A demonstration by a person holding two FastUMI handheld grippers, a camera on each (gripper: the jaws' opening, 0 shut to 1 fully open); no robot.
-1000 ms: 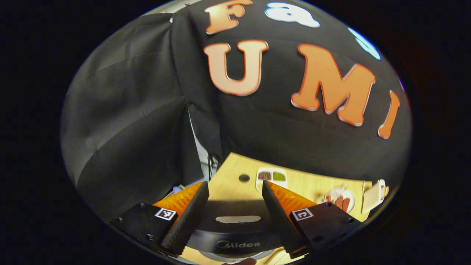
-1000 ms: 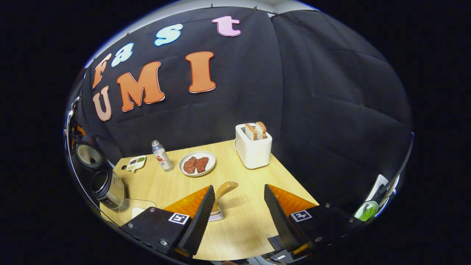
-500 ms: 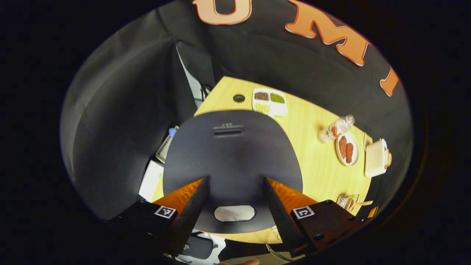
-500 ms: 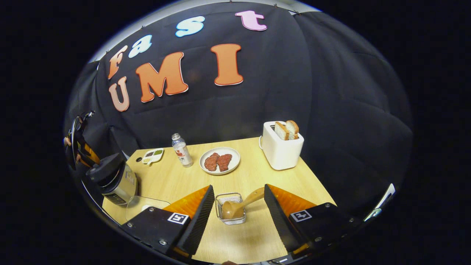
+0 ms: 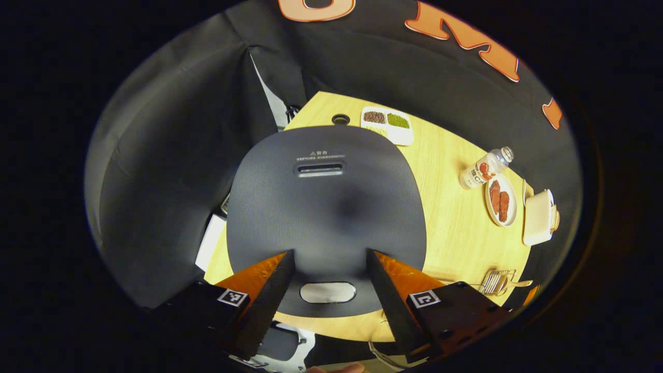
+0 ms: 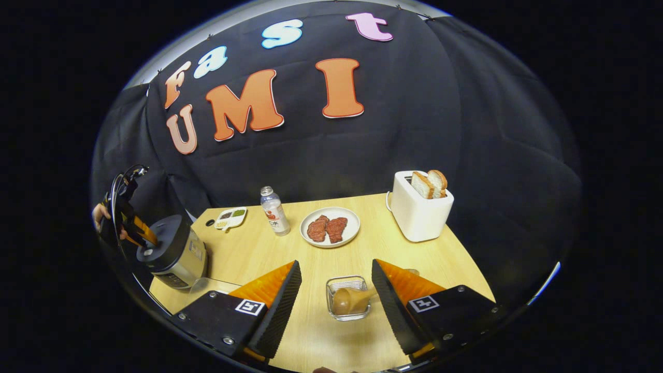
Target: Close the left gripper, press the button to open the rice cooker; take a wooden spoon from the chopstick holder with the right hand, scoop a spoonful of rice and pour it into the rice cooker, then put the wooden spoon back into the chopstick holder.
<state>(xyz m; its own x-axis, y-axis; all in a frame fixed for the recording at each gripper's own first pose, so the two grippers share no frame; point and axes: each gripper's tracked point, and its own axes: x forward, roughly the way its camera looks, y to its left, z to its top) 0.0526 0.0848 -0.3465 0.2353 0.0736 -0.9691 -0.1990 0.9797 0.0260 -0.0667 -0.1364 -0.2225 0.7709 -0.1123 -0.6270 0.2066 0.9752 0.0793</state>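
Dark-lidded, the cooker [image 5: 326, 207] is still shut, its button [image 5: 328, 292] now brought between the wide left hand-held gripper [image 5: 330, 280], which must be closed before pressing, while the right hand-held gripper [image 6: 335, 285], also wide, has been lowered toward the spoon [image 6: 350, 299] in the holder [image 6: 348, 297].

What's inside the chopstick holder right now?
The wooden spoon lies in the chopstick holder, bowl end inside, handle leaning out toward the right. The spoon covers the holder's bottom, so anything under it cannot be seen.
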